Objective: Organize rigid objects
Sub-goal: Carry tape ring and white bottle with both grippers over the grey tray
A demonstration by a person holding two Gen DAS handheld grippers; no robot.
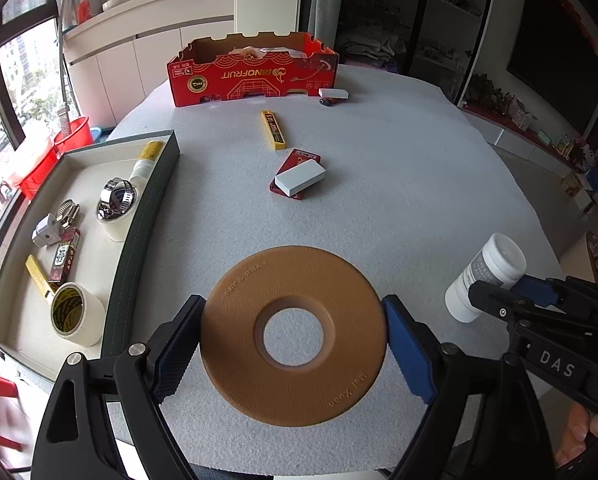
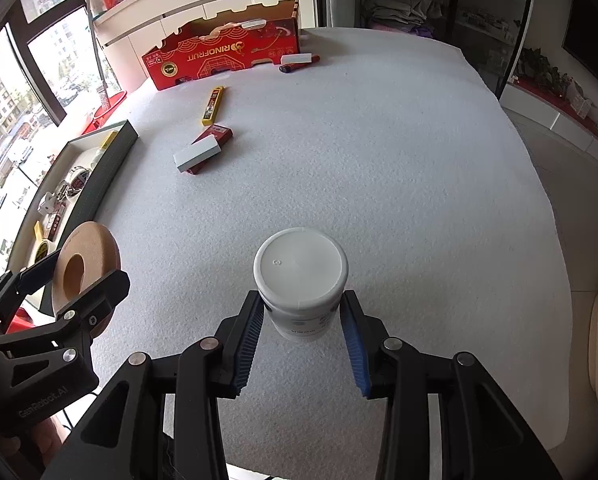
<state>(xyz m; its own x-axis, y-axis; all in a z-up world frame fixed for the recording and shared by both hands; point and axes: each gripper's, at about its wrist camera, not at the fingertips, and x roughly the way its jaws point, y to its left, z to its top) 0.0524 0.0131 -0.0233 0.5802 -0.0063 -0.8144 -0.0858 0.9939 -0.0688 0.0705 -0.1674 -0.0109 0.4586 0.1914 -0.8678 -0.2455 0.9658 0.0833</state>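
Observation:
My left gripper (image 1: 293, 344) is shut on a tan flat ring (image 1: 259, 312), held by its edges above the near table; the ring also shows in the right wrist view (image 2: 99, 254). My right gripper (image 2: 303, 320) is shut on a white bottle (image 2: 301, 268), lid toward the camera; the bottle shows at the right of the left wrist view (image 1: 487, 272). A grey tray (image 1: 155, 216) on the left holds tape rolls, a clamp, a plug, small boxes and a tube.
A red cardboard box (image 1: 251, 76) stands at the table's far side. On the white table lie a yellow blade box (image 1: 273, 130), a white block on a red box (image 1: 299, 176), and a white block with a marker (image 1: 333, 96).

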